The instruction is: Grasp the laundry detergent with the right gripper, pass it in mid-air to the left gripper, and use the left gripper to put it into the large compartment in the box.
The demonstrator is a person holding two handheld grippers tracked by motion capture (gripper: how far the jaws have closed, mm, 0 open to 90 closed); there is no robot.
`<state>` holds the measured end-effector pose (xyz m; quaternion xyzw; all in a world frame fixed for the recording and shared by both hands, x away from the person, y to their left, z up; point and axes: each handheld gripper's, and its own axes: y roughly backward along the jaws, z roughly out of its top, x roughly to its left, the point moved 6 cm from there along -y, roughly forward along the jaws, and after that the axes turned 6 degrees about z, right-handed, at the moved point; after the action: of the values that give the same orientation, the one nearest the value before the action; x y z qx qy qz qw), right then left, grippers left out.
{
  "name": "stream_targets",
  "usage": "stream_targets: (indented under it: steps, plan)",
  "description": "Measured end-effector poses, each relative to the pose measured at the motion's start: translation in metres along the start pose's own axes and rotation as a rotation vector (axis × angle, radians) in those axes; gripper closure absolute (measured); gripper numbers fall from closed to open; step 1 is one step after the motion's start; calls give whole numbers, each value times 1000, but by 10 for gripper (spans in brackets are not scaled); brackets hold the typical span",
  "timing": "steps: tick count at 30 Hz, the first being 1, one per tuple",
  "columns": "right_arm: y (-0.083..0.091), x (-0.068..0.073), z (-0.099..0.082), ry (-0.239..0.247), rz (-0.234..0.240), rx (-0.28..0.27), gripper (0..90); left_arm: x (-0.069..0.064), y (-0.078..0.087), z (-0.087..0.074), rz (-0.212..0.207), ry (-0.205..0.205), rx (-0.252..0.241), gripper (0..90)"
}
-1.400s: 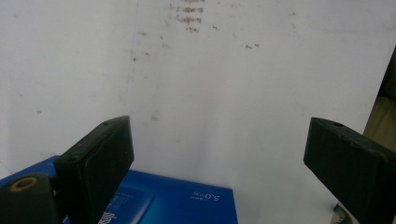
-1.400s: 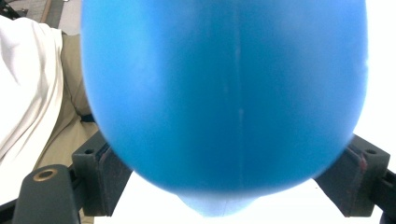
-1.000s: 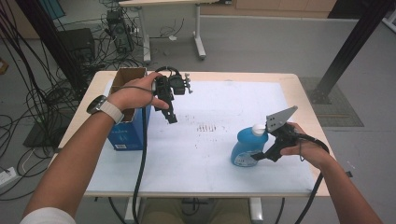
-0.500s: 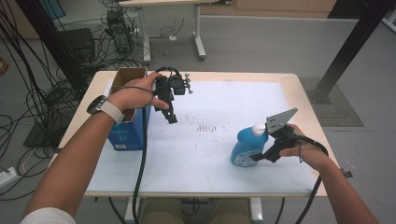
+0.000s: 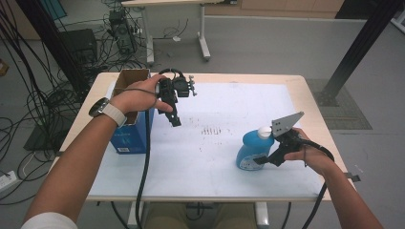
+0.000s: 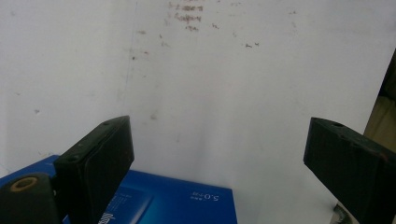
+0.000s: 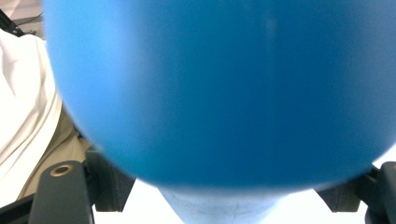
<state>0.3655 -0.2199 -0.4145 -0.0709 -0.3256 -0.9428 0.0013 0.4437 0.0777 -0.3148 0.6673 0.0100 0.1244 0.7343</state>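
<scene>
Item: blue bottle (image 5: 252, 150), upright, near right of the bench (image 5: 229, 186). Your right tool (image 5: 263, 160): jaws just closing around its lower body; contact unclear. Risk: rounded wall slips, bottle tips. Your left tool (image 5: 175, 119): jaws apart, empty, beside the box (image 5: 130, 138).

Even indoor light, soft shadows; blue bottle (image 7: 224, 88) blurred, too close; slight grain.

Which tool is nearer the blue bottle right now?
Right. The right tool has its jaws around the blue bottle and has just been closing; the left tool hangs far across the table, beside the blue box.
</scene>
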Motion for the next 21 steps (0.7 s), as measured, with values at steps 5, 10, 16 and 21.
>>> stream_targets:
  steps: [5, 10, 16, 21]
  plan:
    - [-1, 0, -1, -2, 1, -3, 211, 0, 0, 0, -1, -1, -1, 88]
    - [-1, 0, -1, -1, 1, -7, 220, 0, -1, 0, -1, -1, 0, 88]
    - [-1, 0, -1, -2, 6, -14, 234, 0, -1, 0, -2, 0, -1, 88]
    - [-2, 0, -1, -1, 10, -18, 244, 0, -1, -1, -4, 1, 1, 89]
